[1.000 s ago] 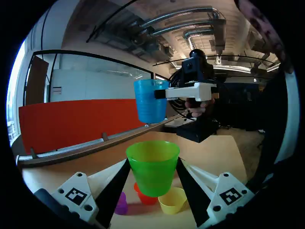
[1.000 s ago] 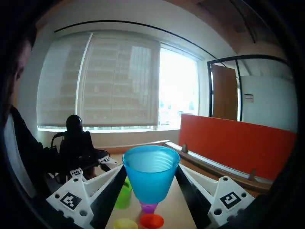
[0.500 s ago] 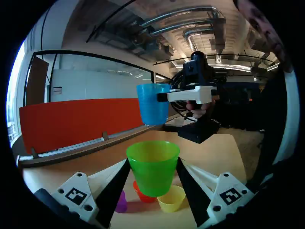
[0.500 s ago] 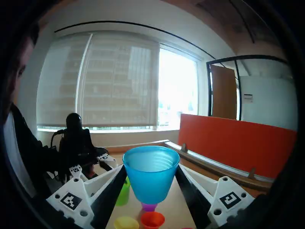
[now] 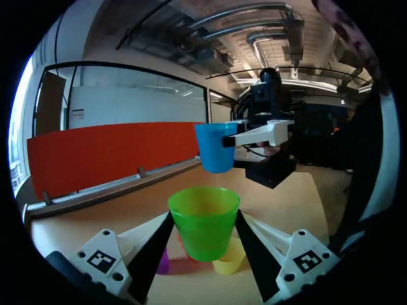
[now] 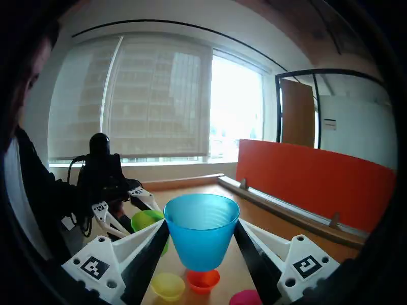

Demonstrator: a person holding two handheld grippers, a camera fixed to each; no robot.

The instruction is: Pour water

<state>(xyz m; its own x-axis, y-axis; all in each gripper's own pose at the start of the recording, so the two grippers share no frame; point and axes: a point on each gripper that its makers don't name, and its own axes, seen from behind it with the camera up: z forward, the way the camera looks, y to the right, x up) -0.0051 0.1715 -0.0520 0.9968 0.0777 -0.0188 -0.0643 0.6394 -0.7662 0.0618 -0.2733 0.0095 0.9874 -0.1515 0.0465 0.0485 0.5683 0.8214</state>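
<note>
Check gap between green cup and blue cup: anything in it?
Nothing. In the left gripper view, the stretch from the green cup to the blue cup is open air, with bare tabletop behind.

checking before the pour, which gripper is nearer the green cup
Left. The left gripper has its jaws shut on the green cup. The right gripper holds the blue cup farther off beyond it, not touching it.

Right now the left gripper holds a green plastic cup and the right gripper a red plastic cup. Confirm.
Not red: the right gripper holds a blue plastic cup, as the right gripper view shows. The left gripper holds the green plastic cup.
</note>
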